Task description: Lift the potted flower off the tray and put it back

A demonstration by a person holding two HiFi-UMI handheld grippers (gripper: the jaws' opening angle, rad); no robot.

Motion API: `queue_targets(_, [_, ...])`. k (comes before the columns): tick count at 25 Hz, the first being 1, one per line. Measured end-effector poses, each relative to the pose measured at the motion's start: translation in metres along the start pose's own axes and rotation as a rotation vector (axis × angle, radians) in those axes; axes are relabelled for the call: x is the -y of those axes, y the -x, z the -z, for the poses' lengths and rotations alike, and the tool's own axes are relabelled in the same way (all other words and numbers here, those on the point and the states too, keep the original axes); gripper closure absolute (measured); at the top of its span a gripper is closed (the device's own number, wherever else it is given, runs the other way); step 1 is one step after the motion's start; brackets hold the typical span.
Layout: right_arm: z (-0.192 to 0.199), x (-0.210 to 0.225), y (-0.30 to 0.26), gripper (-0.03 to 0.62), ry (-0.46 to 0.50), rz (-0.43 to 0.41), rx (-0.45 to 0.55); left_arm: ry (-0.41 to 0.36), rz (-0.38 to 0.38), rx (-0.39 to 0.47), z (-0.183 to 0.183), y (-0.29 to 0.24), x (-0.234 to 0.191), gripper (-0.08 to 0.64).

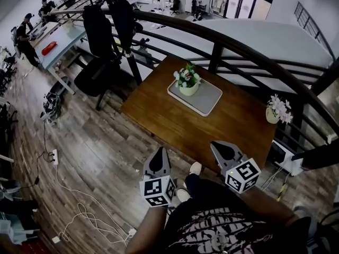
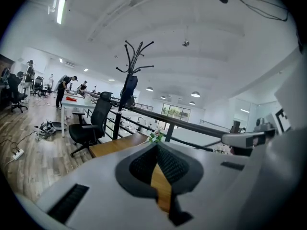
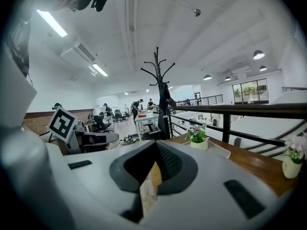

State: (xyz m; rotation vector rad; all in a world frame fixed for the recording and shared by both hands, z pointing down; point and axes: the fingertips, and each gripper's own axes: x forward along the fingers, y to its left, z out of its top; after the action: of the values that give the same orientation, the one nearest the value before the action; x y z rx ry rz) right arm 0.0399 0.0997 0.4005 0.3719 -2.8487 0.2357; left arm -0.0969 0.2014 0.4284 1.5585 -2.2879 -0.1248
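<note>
The left hand-held gripper (image 1: 160, 155) has its jaws pressed together. In the left gripper view (image 2: 157, 145) the ribbed pads meet at the tips with nothing between them. The right hand-held gripper (image 1: 218, 147) reads the same way in the right gripper view (image 3: 156, 143): tips together, nothing pinched. Both are held side by side over the wooden floor (image 1: 100, 157), short of the near edge of the wooden counter (image 1: 159, 115) and touching nothing. Each points toward the counter.

The potted flower (image 1: 188, 81) stands upright in its pale pot on the grey tray (image 1: 207, 102), near the tray's far left corner. The tray lies on the far half of the counter, well apart from both grippers. The flower shows small beyond the left jaw tips (image 2: 154, 136) and a little to the right of the right ones (image 3: 197, 138).

A second small vase of pale flowers (image 1: 277, 110) sits at the counter's right end, by the dark railing (image 1: 238, 49). A black office chair (image 1: 95, 78) and a coat stand (image 2: 132, 80) stand off the counter's left side.
</note>
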Motion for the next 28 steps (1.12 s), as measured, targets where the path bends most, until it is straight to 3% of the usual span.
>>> queue_targets(17, [0.007, 0.114, -0.099, 0.595, -0.138, 0.071, -0.012, -0.094, 0.053, -0.117, -0.014, -0.153, -0.014, 0.552])
queue_targets(23, [0.004, 0.142, -0.127, 0.595, 0.033, 0.07, -0.007, -0.122, 0.061, -0.148, -0.015, -0.211, -0.011, 0.552])
queue_targets(28, [0.014, 0.159, -0.141, 0.595, -0.003, 0.056, -0.024, -0.133, 0.077, -0.19, -0.004, -0.239, -0.004, 0.552])
